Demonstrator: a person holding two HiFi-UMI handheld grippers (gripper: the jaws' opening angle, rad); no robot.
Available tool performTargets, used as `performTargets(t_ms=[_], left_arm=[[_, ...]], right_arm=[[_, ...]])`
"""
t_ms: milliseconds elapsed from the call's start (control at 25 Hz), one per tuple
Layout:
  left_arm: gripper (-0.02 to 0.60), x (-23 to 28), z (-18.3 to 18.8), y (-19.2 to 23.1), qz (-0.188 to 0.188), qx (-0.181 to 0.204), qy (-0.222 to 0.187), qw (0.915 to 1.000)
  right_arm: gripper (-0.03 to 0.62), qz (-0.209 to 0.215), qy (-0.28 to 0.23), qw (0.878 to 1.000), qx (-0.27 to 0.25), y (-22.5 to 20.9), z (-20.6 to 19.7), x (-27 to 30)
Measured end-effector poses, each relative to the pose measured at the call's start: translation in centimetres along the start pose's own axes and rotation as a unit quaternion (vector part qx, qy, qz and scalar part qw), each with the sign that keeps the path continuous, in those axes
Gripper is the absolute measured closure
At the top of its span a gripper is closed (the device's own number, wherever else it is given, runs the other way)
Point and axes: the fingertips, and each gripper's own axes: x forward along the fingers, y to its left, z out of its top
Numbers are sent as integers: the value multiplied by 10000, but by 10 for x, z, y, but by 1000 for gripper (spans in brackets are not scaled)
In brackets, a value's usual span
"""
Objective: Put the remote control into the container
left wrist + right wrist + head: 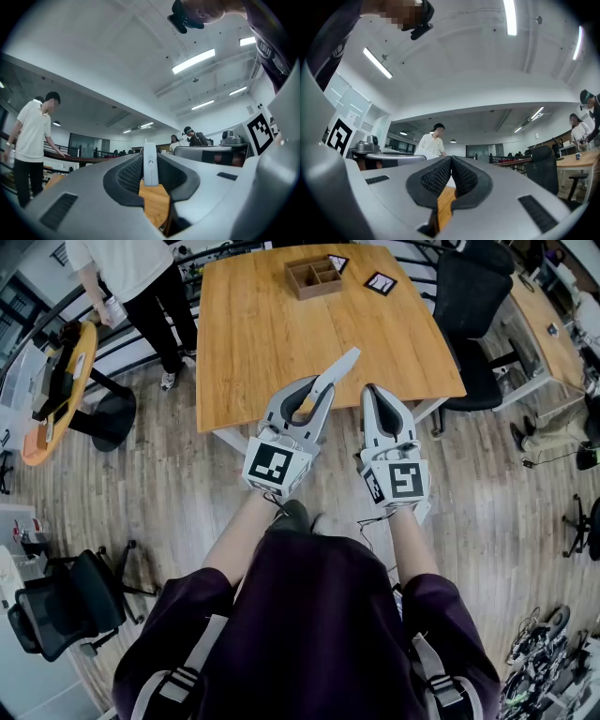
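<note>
My left gripper (312,395) is clamped on the slim grey remote control (339,367), held tilted over the near edge of the wooden table (253,334), my right gripper (377,399) pressed together on nothing just beside it, and the compartmented container (314,277) well apart at the table's far end.

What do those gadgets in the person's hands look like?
The left gripper and right gripper are light grey plastic shells, each narrowing to two jaws lined with black ribbed pads. A white cube printed with black square markers sits at each one's rear. The person wears a dark purple short-sleeved top and grey shoulder straps.
</note>
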Motion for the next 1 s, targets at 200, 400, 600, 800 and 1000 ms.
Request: performTargets(t_ms=[200,400,600,800,1000], left_arm=[[497,2,-13,-1,46,-56,129,9999],[497,16,-20,13,75,-64,121,9999],[497,33,-27,29,85,-112,124,9998],[499,52,-38,50,103,-142,171,9997],[497,73,-45,76,99,-127,171,9997]], right_arm=[[574,26,109,9999,100,-4,-15,-1],[574,68,133,9998,128,-9,-27,16],[574,41,189,9996,209,-19,-40,35],[575,66,245,9995,209,-27,-53,60],[574,9,261,9993,255,-37,-61,92]])
